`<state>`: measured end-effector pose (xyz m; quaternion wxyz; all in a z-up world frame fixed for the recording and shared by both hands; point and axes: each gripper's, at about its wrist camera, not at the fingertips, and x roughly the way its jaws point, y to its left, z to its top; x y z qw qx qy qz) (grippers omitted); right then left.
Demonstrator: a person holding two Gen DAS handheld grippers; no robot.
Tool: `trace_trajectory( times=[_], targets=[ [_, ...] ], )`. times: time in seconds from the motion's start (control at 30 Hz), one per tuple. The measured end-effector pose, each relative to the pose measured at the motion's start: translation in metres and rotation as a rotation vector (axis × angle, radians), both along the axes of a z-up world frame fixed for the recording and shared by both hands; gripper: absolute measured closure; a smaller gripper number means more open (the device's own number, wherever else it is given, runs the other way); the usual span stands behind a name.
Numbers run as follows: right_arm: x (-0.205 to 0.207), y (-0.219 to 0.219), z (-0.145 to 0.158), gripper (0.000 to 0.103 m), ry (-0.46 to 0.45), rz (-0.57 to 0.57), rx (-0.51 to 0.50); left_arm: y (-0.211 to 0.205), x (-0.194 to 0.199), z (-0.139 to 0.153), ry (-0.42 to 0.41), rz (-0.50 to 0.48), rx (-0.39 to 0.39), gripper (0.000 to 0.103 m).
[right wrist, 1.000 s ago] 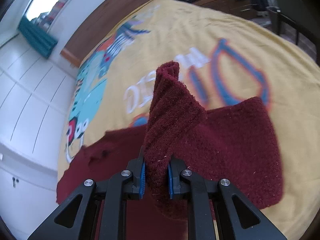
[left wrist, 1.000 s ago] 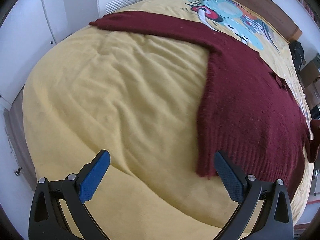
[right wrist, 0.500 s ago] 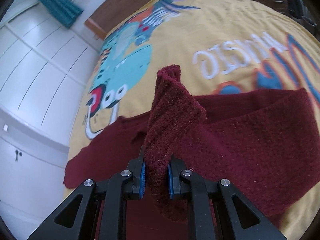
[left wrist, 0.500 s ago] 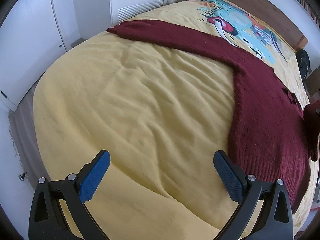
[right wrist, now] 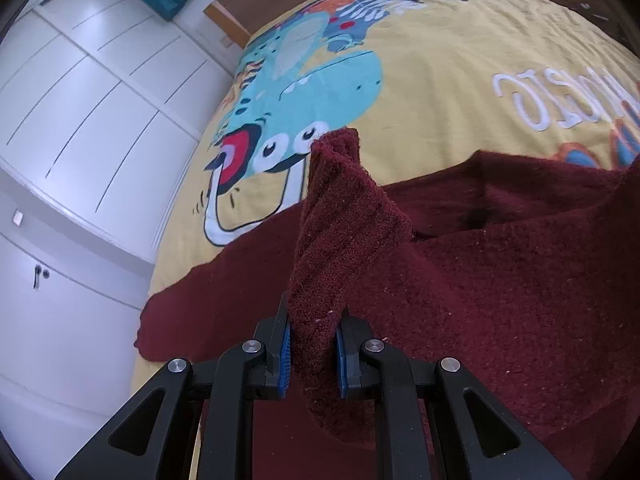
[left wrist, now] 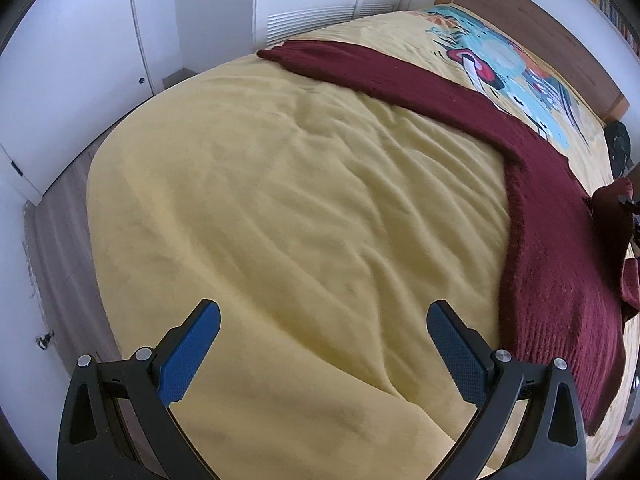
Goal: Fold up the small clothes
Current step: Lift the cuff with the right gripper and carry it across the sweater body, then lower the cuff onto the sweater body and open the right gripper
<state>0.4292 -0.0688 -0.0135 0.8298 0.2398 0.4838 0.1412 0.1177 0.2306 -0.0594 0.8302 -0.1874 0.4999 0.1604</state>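
Here, white lettering on the yellow bedspread [right wrist: 460, 60] shows upside down and cannot be read surely. The right gripper [right wrist: 312, 350] tilts downward, clamped on a fold of the maroon sweater [right wrist: 520, 300], which lies across the bed toward its headboard [left wrist: 540, 36]. The left gripper [left wrist: 324, 344] gapes wide over bare bedspread near the foot edge, white wardrobes [right wrist: 80, 120] beside.

Your left gripper [left wrist: 323, 322] hangs with its jaws spread wide, nothing between them. Your right gripper [right wrist: 313, 338] is clamped on a fold of the sweater [right wrist: 520, 300] rising toward 12 o'clock.
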Motion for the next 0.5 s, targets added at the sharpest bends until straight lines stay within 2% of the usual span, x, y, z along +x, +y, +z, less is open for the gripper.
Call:
trace_trajectory(
  times=[0.23,0.5],
  targets=[
    [0.005,0.043,-0.012,0.083,0.011,0.049,-0.038,0.007,-0.002,0.002,-0.009,0.007,0.005,0.001],
    [-0.001,0.091,-0.047,0.08,0.053,0.134,-0.219,0.011,-0.003,-0.002,-0.002,0.02,0.003,0.001]
  ],
)
